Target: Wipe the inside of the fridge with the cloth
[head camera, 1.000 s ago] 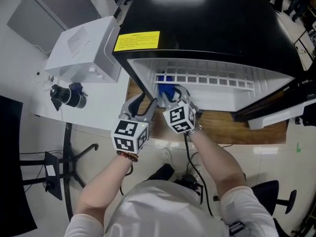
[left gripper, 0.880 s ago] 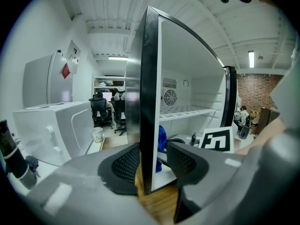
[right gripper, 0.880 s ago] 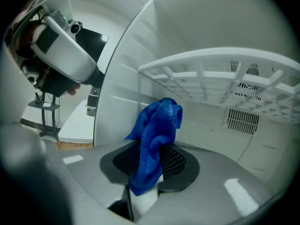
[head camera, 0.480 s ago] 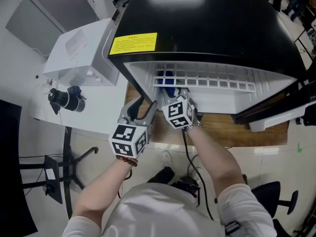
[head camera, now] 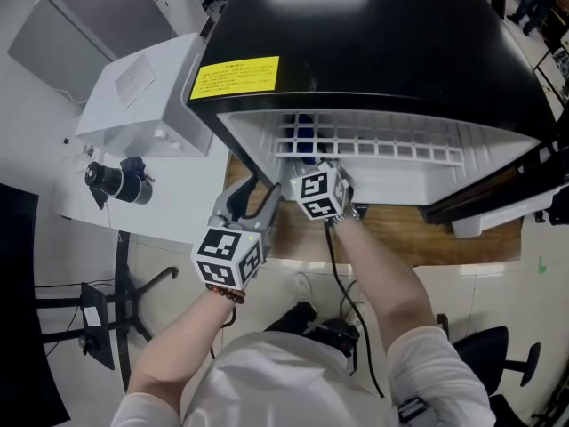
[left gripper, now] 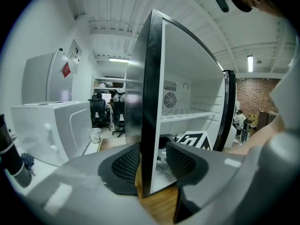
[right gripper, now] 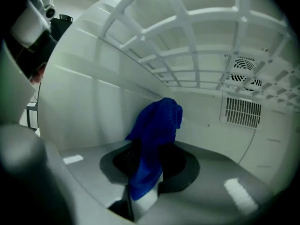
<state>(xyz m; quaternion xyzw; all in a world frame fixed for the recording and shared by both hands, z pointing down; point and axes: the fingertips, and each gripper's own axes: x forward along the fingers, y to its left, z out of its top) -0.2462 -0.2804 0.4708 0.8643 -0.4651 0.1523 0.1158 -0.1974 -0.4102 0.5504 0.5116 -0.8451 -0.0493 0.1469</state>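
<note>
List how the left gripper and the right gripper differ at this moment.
The left gripper sits outside, at the front corner of the fridge; the right gripper reaches inside, under the wire shelf. The left gripper's jaws have just been closing and straddle the side wall with a gap showing; the right gripper's pinch the blue cloth. Both carry marker cubes.

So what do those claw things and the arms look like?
The left claw and right claw are grey with black mesh pads. Each carries a white cube with black square markers. A black cable trails from the right one. The person wears a white short-sleeved shirt and a beaded bracelet.
</note>
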